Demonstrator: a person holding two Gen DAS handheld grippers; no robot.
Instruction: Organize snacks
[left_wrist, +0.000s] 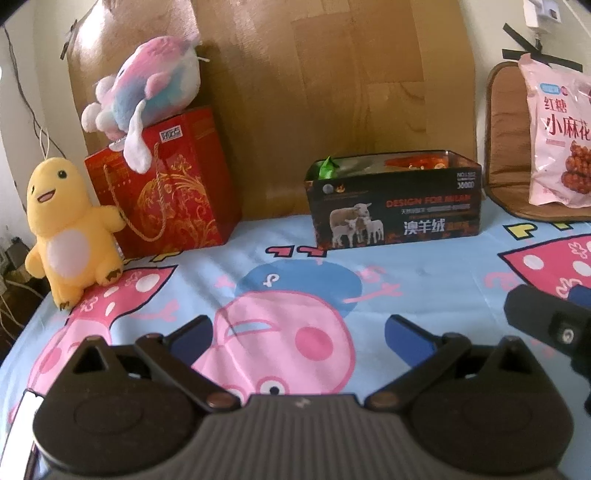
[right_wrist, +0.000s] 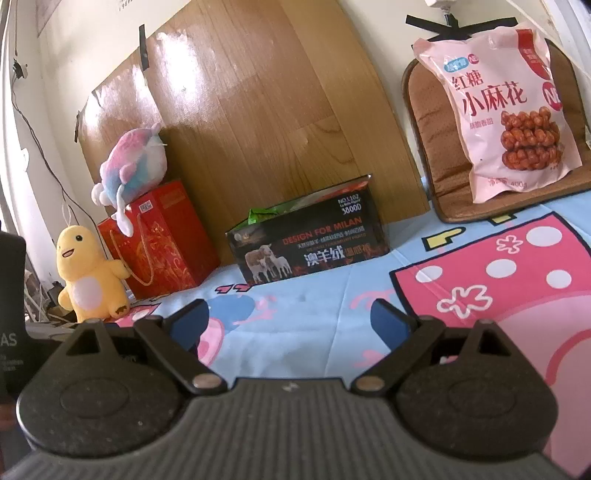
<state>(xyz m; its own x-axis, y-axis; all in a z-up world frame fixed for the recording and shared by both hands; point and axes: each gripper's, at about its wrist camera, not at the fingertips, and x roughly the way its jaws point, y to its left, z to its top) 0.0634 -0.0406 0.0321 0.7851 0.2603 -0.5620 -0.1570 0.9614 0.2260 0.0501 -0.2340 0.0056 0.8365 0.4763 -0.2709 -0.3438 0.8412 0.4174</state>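
On the sheet: box (left_wrist: 395, 201), open-topped, snacks inside.
Bag (right_wrist: 506, 110): upright against cushion (right_wrist: 424, 122), right of box.
Left gripper (left_wrist: 299, 334): wide, empty.
Right gripper (right_wrist: 290, 321): wide, empty.

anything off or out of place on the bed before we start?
One thing: the pink snack bag leans upright on the brown cushion, apart from the open black box holding the other snacks. Nothing spilled or damaged. Both tongs are open, empty.

Black hand-held gripper (left_wrist: 299, 334), blue fingertips (left_wrist: 402, 332).
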